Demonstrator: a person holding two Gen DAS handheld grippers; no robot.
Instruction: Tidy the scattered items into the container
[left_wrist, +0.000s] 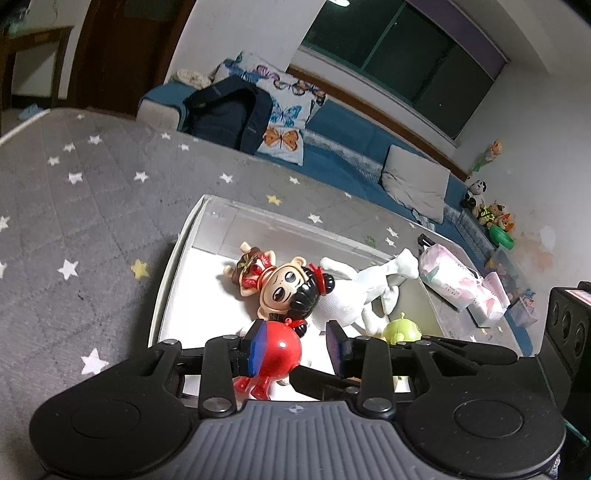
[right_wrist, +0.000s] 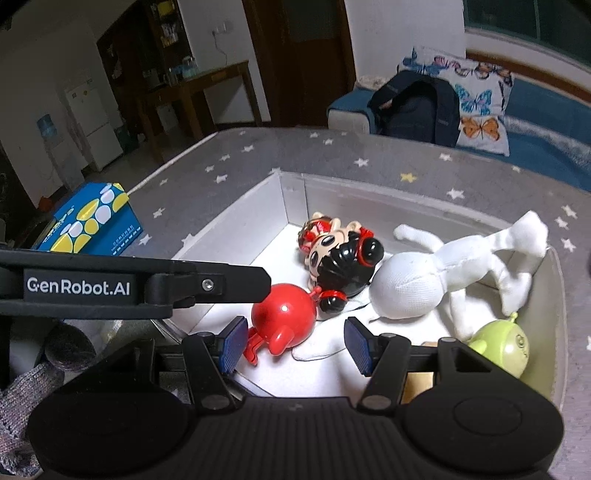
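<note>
Right wrist view: both the right gripper (right_wrist: 295, 343) and left gripper (left_wrist: 295, 347) hang spread, empty, over the box (right_wrist: 236, 206); inside it, the red toy (right_wrist: 284, 314) looks hard, glossy, slippery, best pinched across its round body.

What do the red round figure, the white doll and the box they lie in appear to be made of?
Red round figure: likely hard glossy plastic, with a sharp highlight on its body. White doll: stuffed fabric, matte, with a visible weave and soft limbs. Box: white walls that look like card or thin board, though a clear plastic edge seems to run along the far side; uncertain.
</note>
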